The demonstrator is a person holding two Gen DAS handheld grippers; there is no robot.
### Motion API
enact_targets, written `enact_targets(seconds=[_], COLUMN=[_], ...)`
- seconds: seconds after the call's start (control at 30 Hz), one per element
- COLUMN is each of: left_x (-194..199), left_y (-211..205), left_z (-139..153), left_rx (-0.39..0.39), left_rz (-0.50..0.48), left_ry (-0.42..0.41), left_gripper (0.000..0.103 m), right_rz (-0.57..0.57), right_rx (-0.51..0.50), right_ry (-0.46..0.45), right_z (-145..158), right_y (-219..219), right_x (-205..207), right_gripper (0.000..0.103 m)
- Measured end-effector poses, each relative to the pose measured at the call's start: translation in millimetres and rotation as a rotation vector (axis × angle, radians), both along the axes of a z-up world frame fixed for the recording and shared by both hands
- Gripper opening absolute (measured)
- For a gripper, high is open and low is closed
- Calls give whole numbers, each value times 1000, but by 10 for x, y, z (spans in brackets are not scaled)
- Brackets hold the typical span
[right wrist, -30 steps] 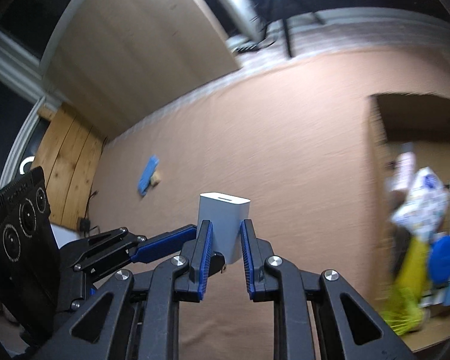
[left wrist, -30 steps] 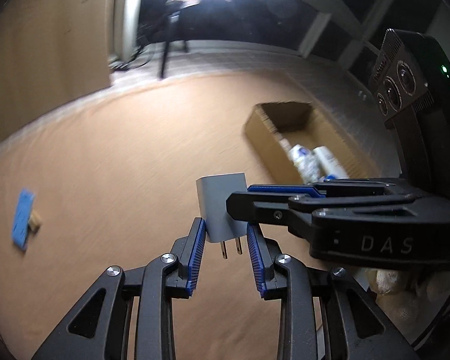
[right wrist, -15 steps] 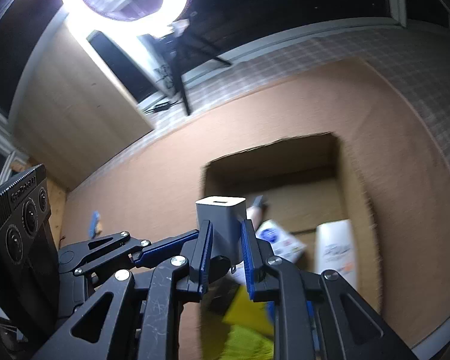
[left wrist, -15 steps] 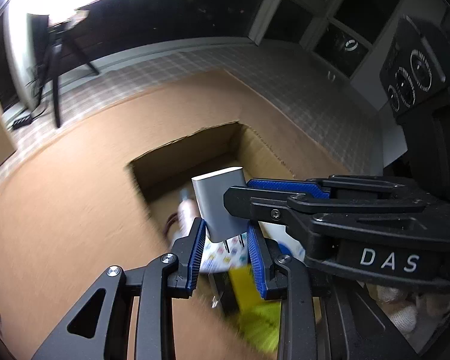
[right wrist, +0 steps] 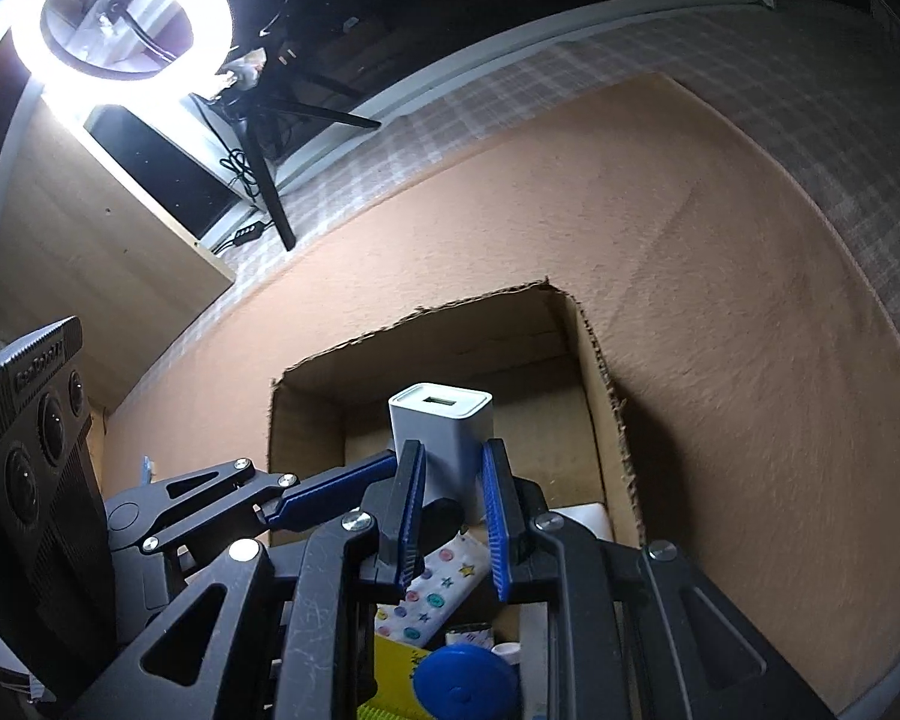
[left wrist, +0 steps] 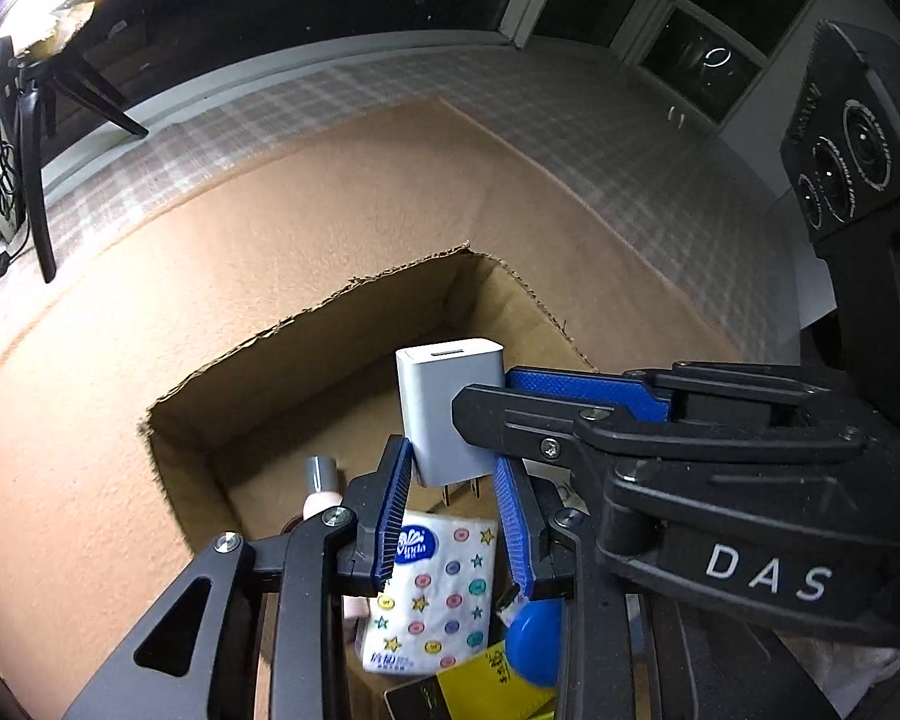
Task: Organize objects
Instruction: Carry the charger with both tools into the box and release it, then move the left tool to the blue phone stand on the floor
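A small white rectangular plug-in charger [right wrist: 441,443] is held above an open brown cardboard box [right wrist: 603,420] that sits on a tan carpeted surface [right wrist: 720,312]. The right gripper [right wrist: 449,495], black with blue ribbed pads, clamps the charger's lower body between its two fingers, with the charger's port facing up and away. In the left wrist view the same charger [left wrist: 447,405] shows its two metal prongs pointing down, and the right gripper's fingers [left wrist: 570,414] reach in from the right side to pinch it. The left gripper [left wrist: 453,510] sits just below, its blue-padded fingers spread a little wider than the charger; the left pad is at the charger's lower corner, though contact cannot be confirmed, and the right pad stands apart.

Inside the box lie a white tissue packet printed with coloured dots and stars [left wrist: 435,600], a round blue lid [left wrist: 534,636], a yellow package [left wrist: 486,681] and a pale pink bottle with a silver cap [left wrist: 320,486]. A bright ring light on a black tripod [right wrist: 120,12] stands beyond the carpet on a checked floor [right wrist: 570,72].
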State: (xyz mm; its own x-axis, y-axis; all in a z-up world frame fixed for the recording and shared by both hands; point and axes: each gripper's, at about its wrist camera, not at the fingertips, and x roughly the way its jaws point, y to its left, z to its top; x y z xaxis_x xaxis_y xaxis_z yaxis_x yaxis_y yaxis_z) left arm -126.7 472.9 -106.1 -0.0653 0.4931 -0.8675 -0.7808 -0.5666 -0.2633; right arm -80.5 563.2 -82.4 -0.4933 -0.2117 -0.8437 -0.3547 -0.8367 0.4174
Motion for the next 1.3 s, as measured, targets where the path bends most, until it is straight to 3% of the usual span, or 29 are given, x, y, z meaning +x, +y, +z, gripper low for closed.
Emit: enact_targets(seconds=[0.13,0.2,0.27,0.6,0.7,0.93,1.3], left_x=[-17,-19,-14,1,39,-52,-737], left_y=[44,35,-7,-556,-911,-1948,-3794], left_z=[-60,-59,-33,316,495,744,345], left_rx=[-15,-25,-21,21,37,36,-97], left_rz=[-9,-2,1,54,87,211,499], left_ry=[-7,-3,-3,52,109,165,128], left_gripper=[31,34,39,42,51,51,51], right_rz=[7,-3,-23,-43,-9,31,82], right_rx=[5,21,40,85,108,116,44], right_ry=[-3,-1,13,63,78,123,120], right_z=[-28,-15,30,282,358,508,537], right_y=[31,56,80,-102,-304,-815,-1501], right_x=[-15,-2,33,233,302,482,552], right_gripper=[22,34,40,41,46,46,46])
